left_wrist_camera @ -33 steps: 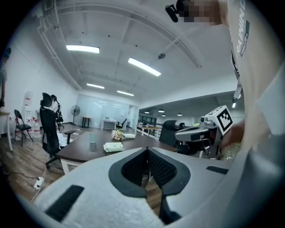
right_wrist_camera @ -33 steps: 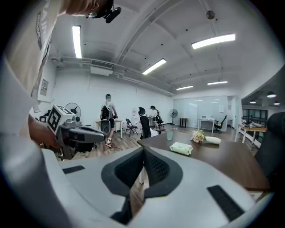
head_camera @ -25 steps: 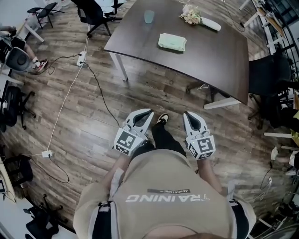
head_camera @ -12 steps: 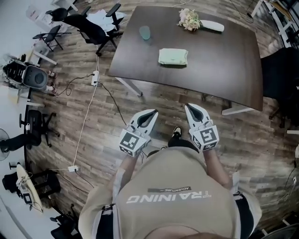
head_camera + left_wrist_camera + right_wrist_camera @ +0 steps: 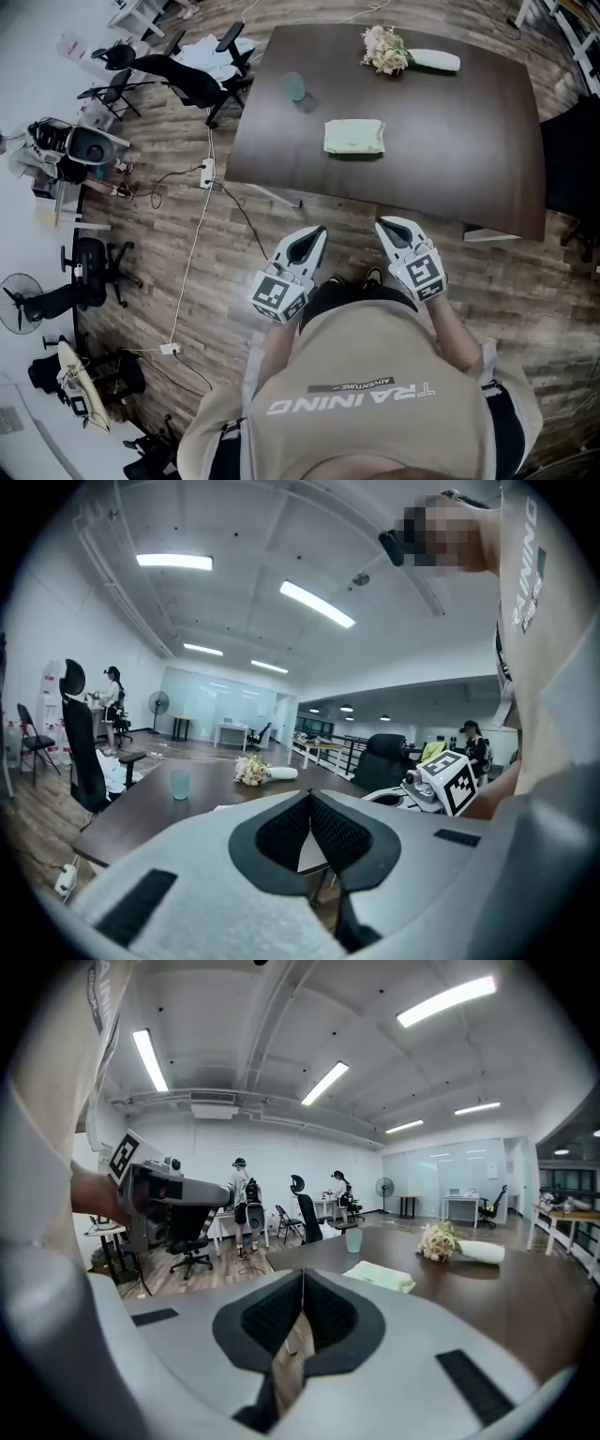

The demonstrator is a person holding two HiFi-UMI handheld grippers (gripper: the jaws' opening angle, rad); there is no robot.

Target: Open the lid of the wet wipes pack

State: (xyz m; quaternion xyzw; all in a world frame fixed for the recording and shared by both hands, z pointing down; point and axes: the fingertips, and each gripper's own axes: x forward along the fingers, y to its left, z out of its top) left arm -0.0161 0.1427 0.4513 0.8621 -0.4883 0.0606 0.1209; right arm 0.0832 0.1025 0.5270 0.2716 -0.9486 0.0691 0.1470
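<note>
Tan short-sleeve tee (image 5: 361,366) with white "TRAINING" print, a small dark "ADVENTURE" bar next to it and black panels at the sides. Black trousers (image 5: 330,292). On left gripper (image 5: 317,232) and right gripper (image 5: 384,224): light grey shells, black ribbed pads (image 5: 279,829), and a white cube (image 5: 278,292) with black square markers on each.

Pale green wipes pack (image 5: 354,137), soft and rectangular, with slightly rounded corners. Lying flat on the dark table (image 5: 459,141), top side up, long side running left to right in the head view. Placed around the middle of the table, a little toward its near edge, touching nothing else. In the right gripper view, same pack (image 5: 380,1277) low and flat on the surface, top a bit wrinkled. Lid too small to make out; whole top flat.
</note>
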